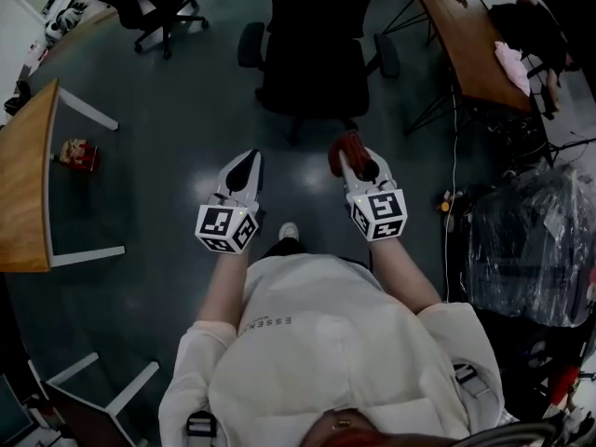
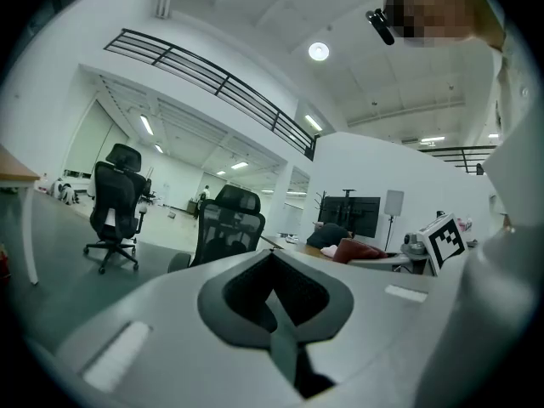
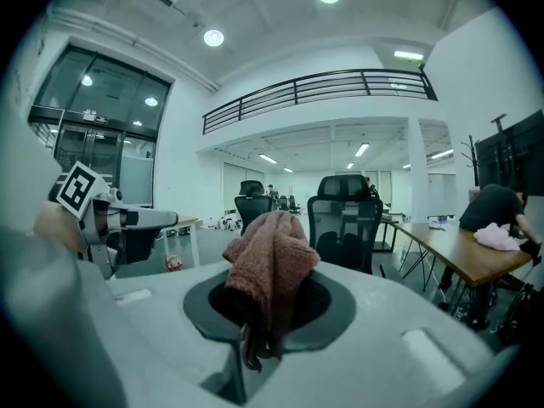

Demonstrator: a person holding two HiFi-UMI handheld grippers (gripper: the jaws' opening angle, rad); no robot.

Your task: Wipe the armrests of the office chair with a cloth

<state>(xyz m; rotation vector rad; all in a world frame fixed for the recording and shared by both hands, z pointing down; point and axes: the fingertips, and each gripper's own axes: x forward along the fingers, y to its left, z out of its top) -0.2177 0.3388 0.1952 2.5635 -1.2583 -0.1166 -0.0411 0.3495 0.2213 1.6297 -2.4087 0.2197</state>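
A black office chair (image 1: pixel 315 63) stands ahead of me, its two armrests (image 1: pixel 250 44) (image 1: pixel 386 54) jutting out at each side. It also shows in the right gripper view as a mesh-backed chair (image 3: pixel 344 219) and in the left gripper view (image 2: pixel 228 228). My right gripper (image 1: pixel 351 151) is shut on a reddish-brown cloth (image 3: pixel 270 270), bunched between its jaws, short of the chair. My left gripper (image 1: pixel 244 168) is shut with nothing in it, level with the right one.
A wooden desk (image 1: pixel 466 35) with a pink item stands at the right, another wooden table (image 1: pixel 23 184) at the left. A second black chair (image 1: pixel 154 3) is at the far left. A plastic-wrapped bundle (image 1: pixel 531 240) sits right of me on the grey floor.
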